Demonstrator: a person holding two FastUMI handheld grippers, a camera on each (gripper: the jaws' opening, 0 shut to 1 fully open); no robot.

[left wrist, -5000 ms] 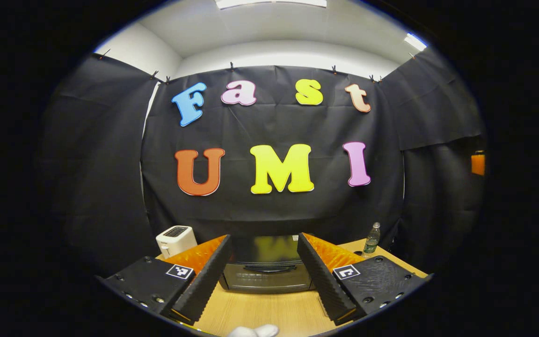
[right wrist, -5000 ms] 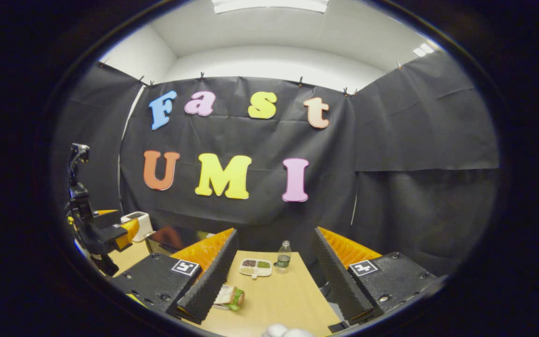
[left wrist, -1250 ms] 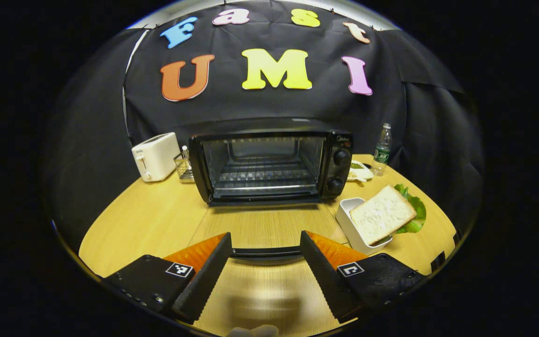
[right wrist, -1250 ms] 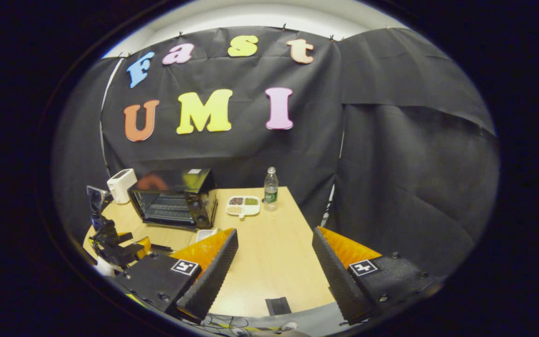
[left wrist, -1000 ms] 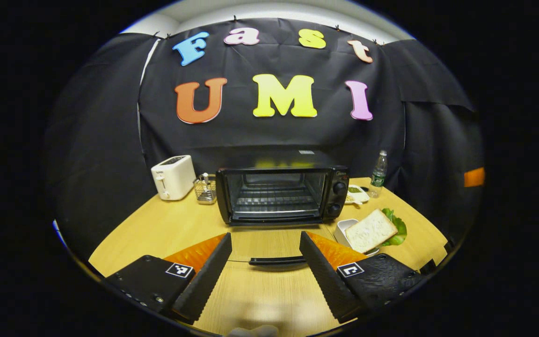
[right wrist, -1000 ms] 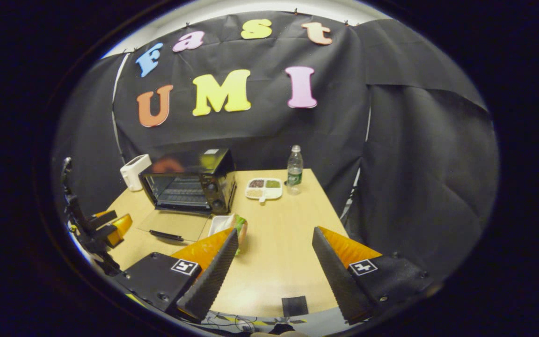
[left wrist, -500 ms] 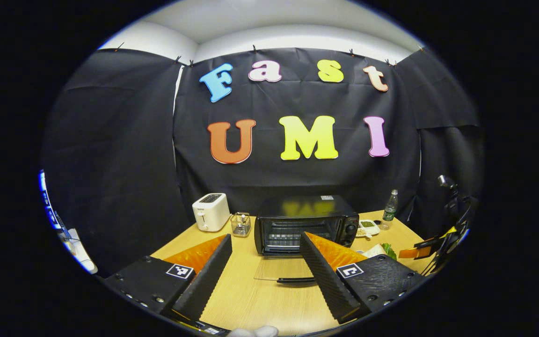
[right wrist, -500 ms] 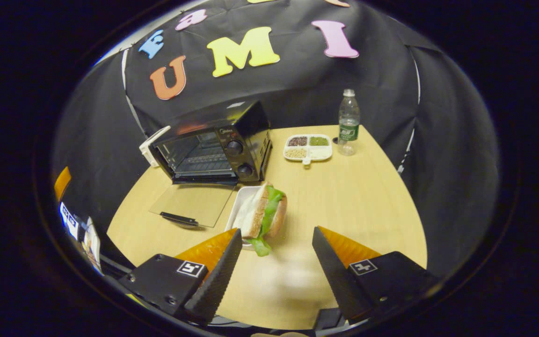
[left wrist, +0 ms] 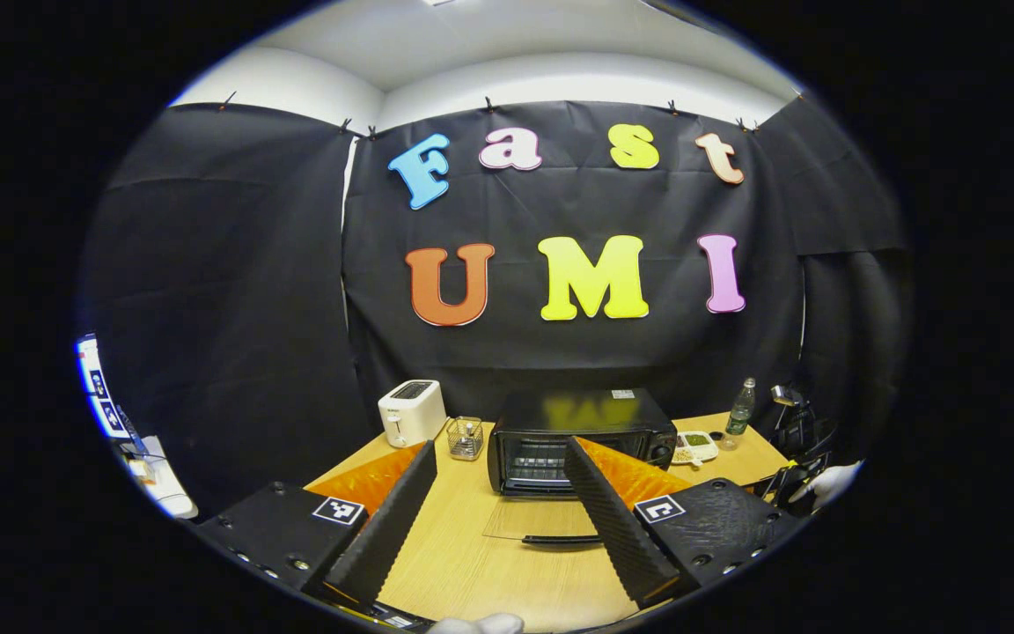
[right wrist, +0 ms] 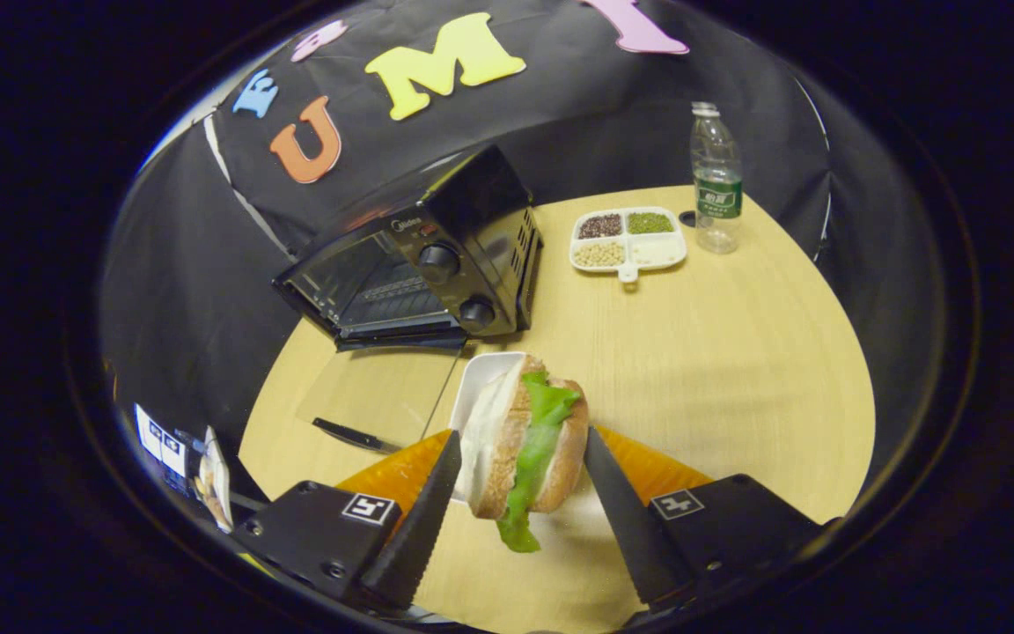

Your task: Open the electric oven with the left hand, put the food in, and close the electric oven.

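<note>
- The electric oven [right wrist: 419,264] stands open, its glass door [right wrist: 366,401] flat on the table [right wrist: 736,352]; bare tabletop lies to its right.
- The right hand-held gripper [right wrist: 520,493] pinches the sandwich [right wrist: 525,449] above a white dish [right wrist: 485,379].
- The left hand-held gripper [left wrist: 494,502] is spread, empty, well back from the oven.

The black electric toaster oven [right wrist: 423,264] stands on my tabletop with its glass door [right wrist: 366,401] folded flat down, wire rack showing inside. A brown bread sandwich with green lettuce [right wrist: 525,445] stands on edge between my right fingers [right wrist: 423,519], over its white rectangular dish [right wrist: 482,383] just beside the oven.
</note>
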